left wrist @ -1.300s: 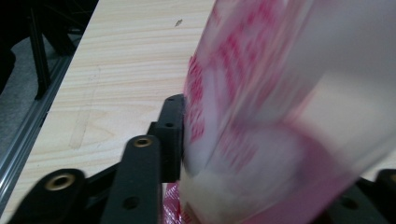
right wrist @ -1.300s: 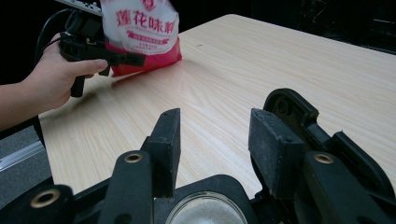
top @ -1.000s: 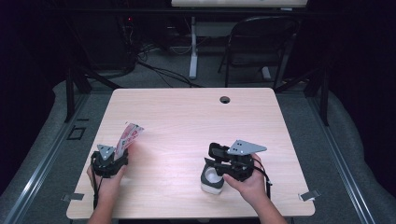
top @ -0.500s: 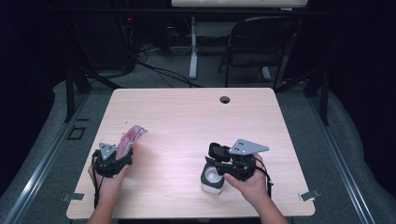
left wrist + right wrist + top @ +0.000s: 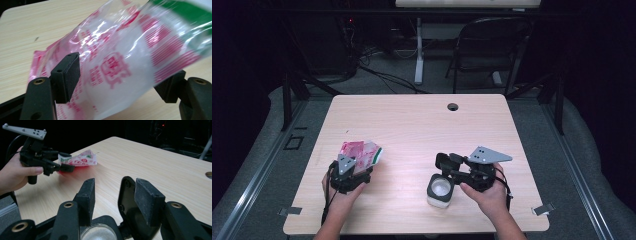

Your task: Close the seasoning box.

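A red, white and green plastic packet (image 5: 362,151) (image 5: 125,50) (image 5: 82,158) lies low on the wooden table (image 5: 422,125) at the front left. My left gripper (image 5: 358,168) (image 5: 120,75) (image 5: 66,162) has just been opening and stands open, with the packet loosely between its jaws. At the front right stands a small white jar (image 5: 439,190) (image 5: 98,233) of pale powder. Its black flip lid (image 5: 126,202) stands upright. My right gripper (image 5: 446,165) (image 5: 116,190) is over the jar. It has just opened a little wider, and the lid stands between its jaws, close to one pad.
A round cable hole (image 5: 453,106) (image 5: 208,173) sits near the table's far edge. A folding chair (image 5: 492,45) and a desk leg (image 5: 418,55) stand on the floor beyond the table. Bare wood lies between the two hands.
The left gripper has moved right and its jaws have spread. The packet, which stood tilted up, now lies lower on the table. The right hand has kept its place.
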The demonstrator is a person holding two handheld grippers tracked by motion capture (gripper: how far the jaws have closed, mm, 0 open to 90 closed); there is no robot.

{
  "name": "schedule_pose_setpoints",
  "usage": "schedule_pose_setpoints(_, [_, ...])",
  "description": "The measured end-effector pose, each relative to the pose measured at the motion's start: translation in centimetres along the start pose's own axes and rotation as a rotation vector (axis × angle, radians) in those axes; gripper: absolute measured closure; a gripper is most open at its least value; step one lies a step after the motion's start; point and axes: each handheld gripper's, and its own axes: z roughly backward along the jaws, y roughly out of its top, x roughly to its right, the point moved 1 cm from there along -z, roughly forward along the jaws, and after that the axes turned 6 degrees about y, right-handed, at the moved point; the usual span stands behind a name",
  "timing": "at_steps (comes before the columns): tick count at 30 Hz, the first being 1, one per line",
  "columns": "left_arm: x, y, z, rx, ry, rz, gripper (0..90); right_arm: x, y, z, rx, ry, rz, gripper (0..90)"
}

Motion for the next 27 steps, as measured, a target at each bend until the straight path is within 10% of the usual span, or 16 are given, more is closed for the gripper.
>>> schedule_pose_setpoints(27, [5.0,-0.5,0.5,-0.033,-0.122,-0.051,27.2,2.6,-0.3,2.0,0.019,-0.077,-0.08,48.6])
